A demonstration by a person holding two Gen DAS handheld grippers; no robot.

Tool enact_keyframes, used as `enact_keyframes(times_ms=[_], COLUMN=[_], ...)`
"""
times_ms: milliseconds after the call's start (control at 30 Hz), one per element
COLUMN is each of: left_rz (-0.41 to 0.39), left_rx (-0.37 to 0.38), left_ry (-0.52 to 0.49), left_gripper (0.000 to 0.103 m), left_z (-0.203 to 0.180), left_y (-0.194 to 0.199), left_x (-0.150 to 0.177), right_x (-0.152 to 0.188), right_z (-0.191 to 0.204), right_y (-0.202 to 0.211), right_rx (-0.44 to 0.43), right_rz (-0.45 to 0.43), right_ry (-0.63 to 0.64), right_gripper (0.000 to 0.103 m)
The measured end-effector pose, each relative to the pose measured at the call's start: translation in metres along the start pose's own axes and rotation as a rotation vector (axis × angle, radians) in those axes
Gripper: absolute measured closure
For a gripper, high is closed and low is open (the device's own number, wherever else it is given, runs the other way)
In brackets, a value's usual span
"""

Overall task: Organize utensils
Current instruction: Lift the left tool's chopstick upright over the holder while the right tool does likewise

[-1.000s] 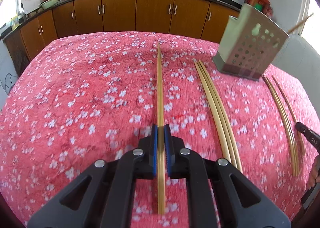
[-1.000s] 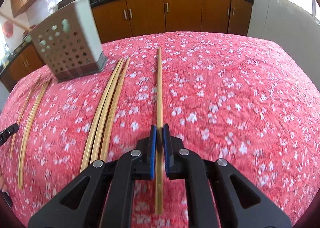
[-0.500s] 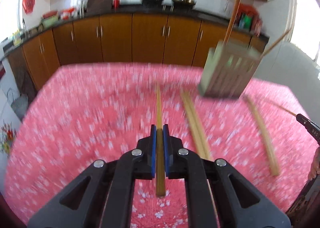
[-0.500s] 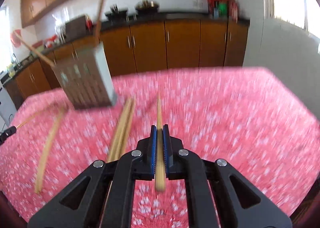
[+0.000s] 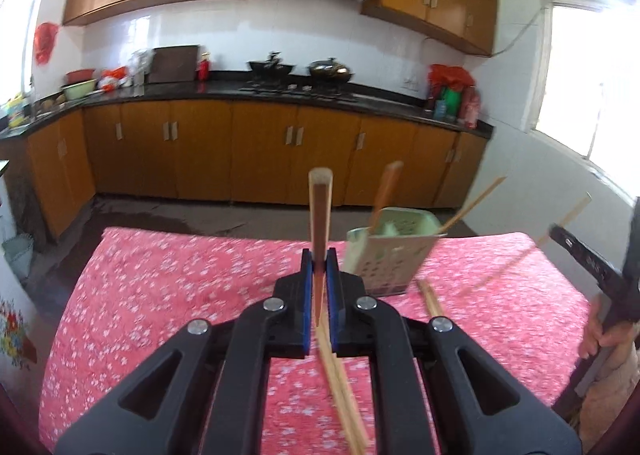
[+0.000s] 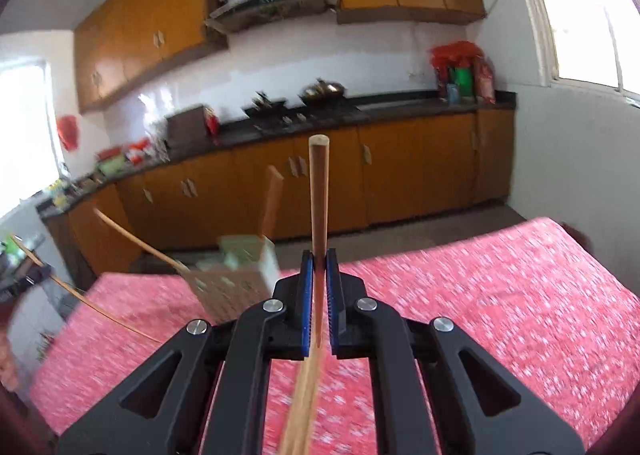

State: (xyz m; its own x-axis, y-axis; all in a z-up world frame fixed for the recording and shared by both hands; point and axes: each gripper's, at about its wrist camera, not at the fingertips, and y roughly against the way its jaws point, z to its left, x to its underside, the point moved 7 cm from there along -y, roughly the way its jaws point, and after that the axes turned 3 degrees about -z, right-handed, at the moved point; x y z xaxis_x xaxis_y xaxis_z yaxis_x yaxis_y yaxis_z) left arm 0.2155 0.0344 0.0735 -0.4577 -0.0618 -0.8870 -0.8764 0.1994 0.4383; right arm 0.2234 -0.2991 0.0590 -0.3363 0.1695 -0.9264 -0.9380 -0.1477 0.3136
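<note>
Your left gripper (image 5: 319, 267) is clamped on one chopstick (image 5: 320, 211), your right gripper (image 6: 319, 267) on another chopstick (image 6: 319, 191), each lifted clear of the table (image 5: 160, 287), likely for dropping into the perforated green holder (image 5: 390, 255) near its far edge. Each stick's long axis runs along the fingers, far end pointing away and upward. More loose chopsticks (image 5: 430, 297) lie beside the holder

My right gripper (image 6: 319, 267) clamped a wooden chopstick (image 6: 319, 191) above the floral tablecloth (image 6: 500, 295), near the perforated holder (image 6: 236, 279).
</note>
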Motion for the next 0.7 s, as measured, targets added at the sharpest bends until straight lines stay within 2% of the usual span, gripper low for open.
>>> enact_keyframes(times_ms=[133, 200, 333, 467, 600, 700], left_rz=[-0.048, -0.105, -0.198, -0.269, -0.241, -0.18], left_rx=[0.053, 0.069, 0.068, 0.046, 0.025, 0.028], left_ry=[-0.017, -0.024, -0.01, 0.005, -0.02, -0.01], left_gripper=[0.095, 0.095, 0.095, 0.095, 0.095, 0.095], left_z=[-0.027, -0.042, -0.059, -0.072, -0.079, -0.078], left_y=[0.012, 0.016, 0.012, -0.005, -0.035, -0.066], left_x=[-0.023, -0.041, -0.072, -0.095, -0.087, -0.071], right_x=[-0.031, -0.045, -0.063, -0.066, -0.051, -0.037], right_z=[0.025, 0.038, 0.057, 0.066, 0.067, 0.068], right_y=[0.015, 0.018, 0.01, -0.013, -0.044, -0.059], right_rx=[-0.089, -0.121, -0.126, -0.105, -0.098, -0.093], right_rz=[-0.063, -0.104, -0.163, -0.187, -0.123, -0.078], right_ry=[-0.004, 0.0, 0.022, 0.055, 0.054, 0.06], right_gripper=[0.096, 0.096, 0.096, 0.096, 0.096, 0.096])
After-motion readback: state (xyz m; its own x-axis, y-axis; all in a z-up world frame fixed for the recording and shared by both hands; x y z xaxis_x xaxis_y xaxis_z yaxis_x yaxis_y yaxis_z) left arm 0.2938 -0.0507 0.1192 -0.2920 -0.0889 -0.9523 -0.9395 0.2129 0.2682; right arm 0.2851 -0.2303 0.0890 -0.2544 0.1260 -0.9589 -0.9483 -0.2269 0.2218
